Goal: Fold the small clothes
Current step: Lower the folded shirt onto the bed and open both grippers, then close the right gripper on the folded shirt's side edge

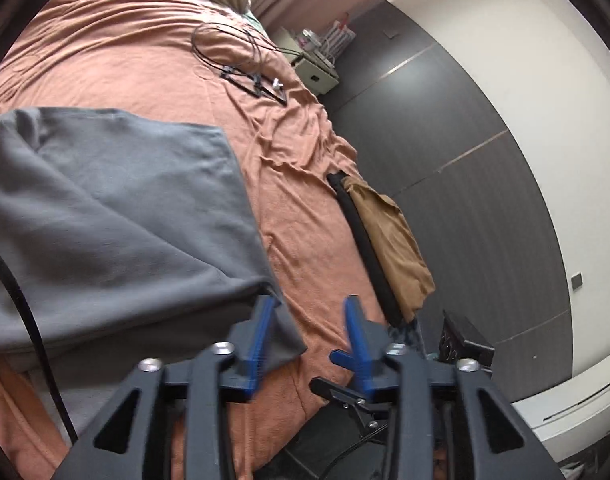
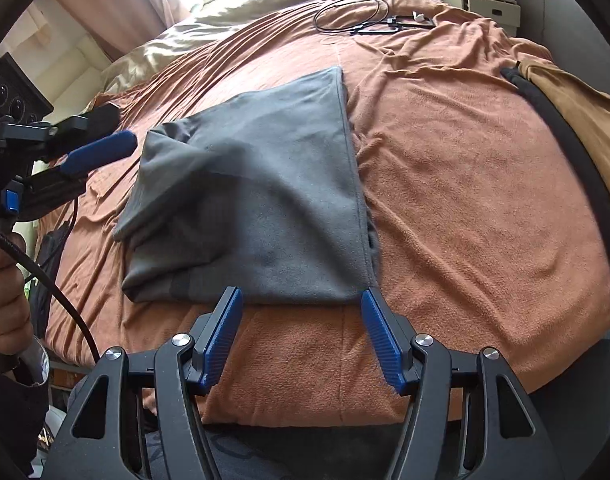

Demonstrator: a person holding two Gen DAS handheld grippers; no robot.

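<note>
A grey garment [image 2: 257, 200] lies folded on the orange blanket [image 2: 465, 200], its near edge straight. My right gripper [image 2: 299, 300] hovers open just in front of that near edge, with nothing between its blue pads. In the left wrist view the grey garment [image 1: 117, 216] fills the left side, and its near right corner lies by the left fingertip. My left gripper [image 1: 309, 308] is open over the blanket [image 1: 305, 216] and grips nothing. From the right wrist view, the left gripper's blue fingers [image 2: 101, 152] show at the garment's far left corner, above the cloth.
A tan garment with a black waistband [image 2: 565, 120] hangs over the bed's right edge. Black cables and small items [image 2: 377, 24] lie far back on the blanket, beyond them an olive duvet [image 2: 225, 16]. A white nightstand [image 2: 493, 8] stands by the bed. A hand [image 2: 5, 280] is at the left.
</note>
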